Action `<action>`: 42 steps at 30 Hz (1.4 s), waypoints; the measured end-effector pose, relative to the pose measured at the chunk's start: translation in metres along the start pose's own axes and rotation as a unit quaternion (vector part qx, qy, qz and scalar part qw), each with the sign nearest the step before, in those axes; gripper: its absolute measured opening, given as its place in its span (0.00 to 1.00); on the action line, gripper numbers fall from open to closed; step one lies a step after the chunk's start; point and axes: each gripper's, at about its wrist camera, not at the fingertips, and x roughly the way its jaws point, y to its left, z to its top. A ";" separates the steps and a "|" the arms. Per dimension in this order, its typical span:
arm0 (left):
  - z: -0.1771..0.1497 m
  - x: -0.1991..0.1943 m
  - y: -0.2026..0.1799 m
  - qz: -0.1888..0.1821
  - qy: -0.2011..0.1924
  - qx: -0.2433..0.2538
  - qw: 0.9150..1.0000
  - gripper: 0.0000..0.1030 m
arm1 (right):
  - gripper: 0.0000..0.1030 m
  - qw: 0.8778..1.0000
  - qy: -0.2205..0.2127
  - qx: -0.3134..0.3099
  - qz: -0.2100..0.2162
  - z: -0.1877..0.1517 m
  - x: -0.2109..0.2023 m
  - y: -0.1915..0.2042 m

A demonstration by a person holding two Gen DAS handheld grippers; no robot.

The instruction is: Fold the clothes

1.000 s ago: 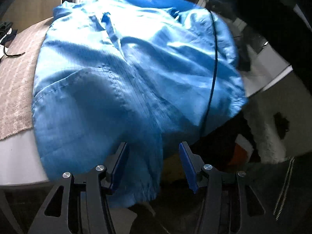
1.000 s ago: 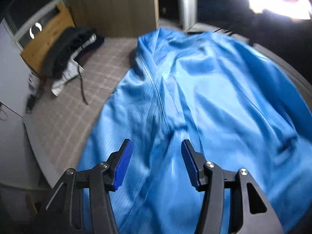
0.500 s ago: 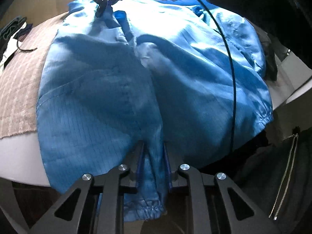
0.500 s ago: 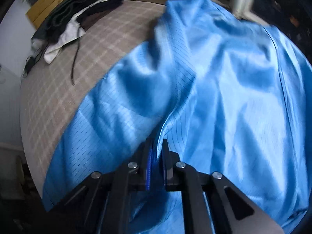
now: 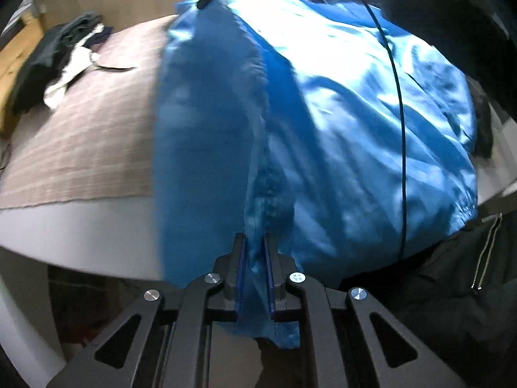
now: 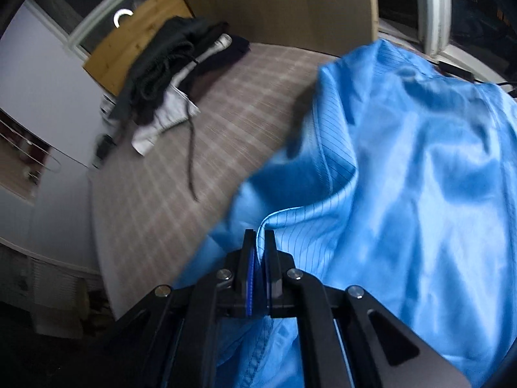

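My left claw (image 5: pixel 255 258), whose jaws have just been closing, pinches what looks like a cuffed end of the blue garment (image 5: pixel 339 123), and my right claw (image 6: pixel 257 252) clamps its hem, so the cloth ahead lifts off the bed (image 6: pixel 161 200) for folding.

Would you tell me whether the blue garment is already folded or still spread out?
Mostly spread: the blue garment drapes rumpled across the table, one side lifted, not laid over.
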 end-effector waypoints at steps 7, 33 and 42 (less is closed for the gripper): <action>0.005 0.022 -0.054 -0.052 0.013 0.050 0.997 0.32 | 0.05 1.000 0.007 -0.014 -0.023 0.002 -0.009 0.004; 0.003 -0.046 -0.008 0.070 -0.063 0.003 0.996 0.05 | 0.05 0.999 -0.026 -0.001 0.027 0.003 -0.030 -0.001; -0.004 0.036 -0.029 0.065 -0.018 0.041 0.997 0.23 | 0.04 1.000 0.005 0.008 -0.020 -0.028 0.009 -0.043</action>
